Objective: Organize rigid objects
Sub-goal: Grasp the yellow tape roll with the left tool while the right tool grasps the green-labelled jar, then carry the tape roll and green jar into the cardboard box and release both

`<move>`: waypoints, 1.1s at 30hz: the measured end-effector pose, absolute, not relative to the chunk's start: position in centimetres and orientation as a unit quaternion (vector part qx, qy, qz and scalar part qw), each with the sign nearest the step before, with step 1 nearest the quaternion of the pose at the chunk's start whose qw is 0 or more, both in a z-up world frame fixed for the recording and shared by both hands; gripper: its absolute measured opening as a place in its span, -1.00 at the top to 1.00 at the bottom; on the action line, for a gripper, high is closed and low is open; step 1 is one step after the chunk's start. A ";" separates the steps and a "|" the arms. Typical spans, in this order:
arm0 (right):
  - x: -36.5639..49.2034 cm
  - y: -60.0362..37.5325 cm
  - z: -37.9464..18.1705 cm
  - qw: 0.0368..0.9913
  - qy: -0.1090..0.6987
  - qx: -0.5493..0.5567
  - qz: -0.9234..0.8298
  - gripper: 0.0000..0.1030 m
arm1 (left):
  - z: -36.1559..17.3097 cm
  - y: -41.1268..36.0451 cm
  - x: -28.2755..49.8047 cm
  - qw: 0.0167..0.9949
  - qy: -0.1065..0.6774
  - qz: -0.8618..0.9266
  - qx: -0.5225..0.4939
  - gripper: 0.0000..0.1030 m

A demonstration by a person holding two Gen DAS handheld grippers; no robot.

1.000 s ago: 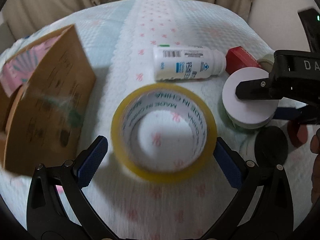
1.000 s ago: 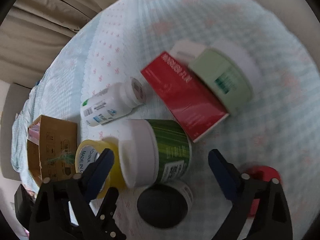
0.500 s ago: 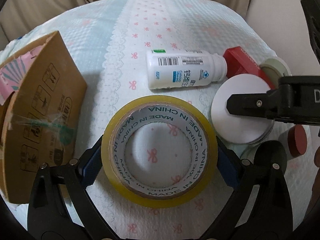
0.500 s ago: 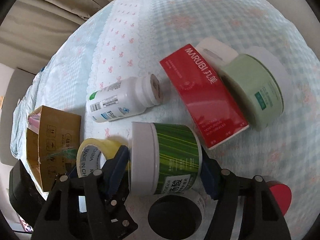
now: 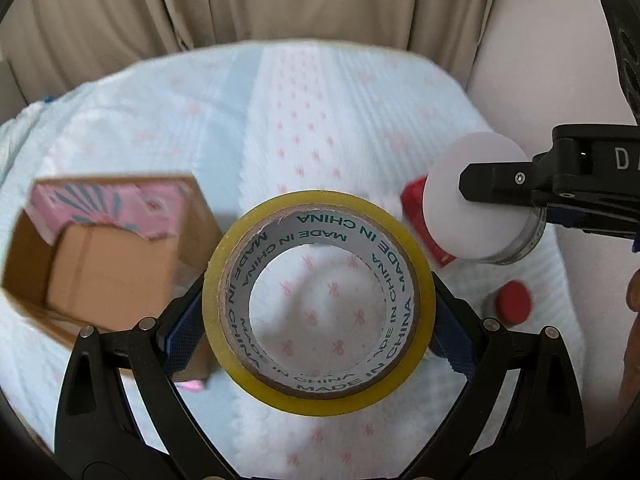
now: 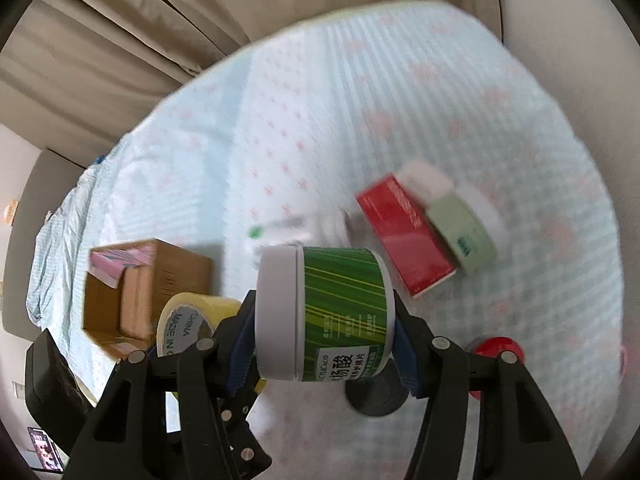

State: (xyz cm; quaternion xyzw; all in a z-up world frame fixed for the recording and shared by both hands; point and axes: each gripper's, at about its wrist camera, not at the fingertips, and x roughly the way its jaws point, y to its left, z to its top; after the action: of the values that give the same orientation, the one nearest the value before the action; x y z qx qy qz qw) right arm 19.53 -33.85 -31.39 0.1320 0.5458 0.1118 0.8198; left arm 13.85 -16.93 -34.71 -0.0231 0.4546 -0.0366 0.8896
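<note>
My left gripper is shut on a yellow tape roll and holds it in the air above the bed. My right gripper is shut on a green jar with a white lid, also lifted; its lid shows in the left wrist view. An open cardboard box holding a pink packet stands to the left; in the right wrist view the box is beyond the tape roll.
On the patterned bedspread lie a red carton, a pale green jar, a blurred white bottle, a black-lidded jar and a red-capped item. Curtains hang behind the bed.
Both grippers closed on their objects and lifted them off the bed: the left on the tape roll, the right on the green jar. The box is nearer the left gripper.
</note>
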 end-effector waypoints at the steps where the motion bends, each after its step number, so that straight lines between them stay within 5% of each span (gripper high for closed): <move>1: 19.3 -33.7 -30.0 0.823 0.540 0.131 0.115 -0.07 | -33.4 -16.4 13.7 0.892 0.451 -0.036 -0.025 -0.87; 7: 18.7 -30.2 -23.2 0.846 0.504 0.092 0.149 -0.07 | -25.4 -11.1 12.8 0.905 0.423 0.001 -0.046 -0.87; 15: 17.7 -23.3 -19.7 0.845 0.491 0.061 0.200 -0.07 | -21.2 -1.6 11.9 0.903 0.421 0.052 -0.067 -0.87; 33: 18.1 -3.4 -24.2 0.819 0.541 0.059 0.180 -0.05 | -27.4 16.9 17.3 0.858 0.511 0.007 -0.051 -0.87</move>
State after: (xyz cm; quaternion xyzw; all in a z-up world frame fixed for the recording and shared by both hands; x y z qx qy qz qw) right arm 18.14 -3.39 -24.22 0.0586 0.5412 0.1802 0.8193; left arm 17.28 16.87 -27.44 -0.0509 0.5113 0.0069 0.8579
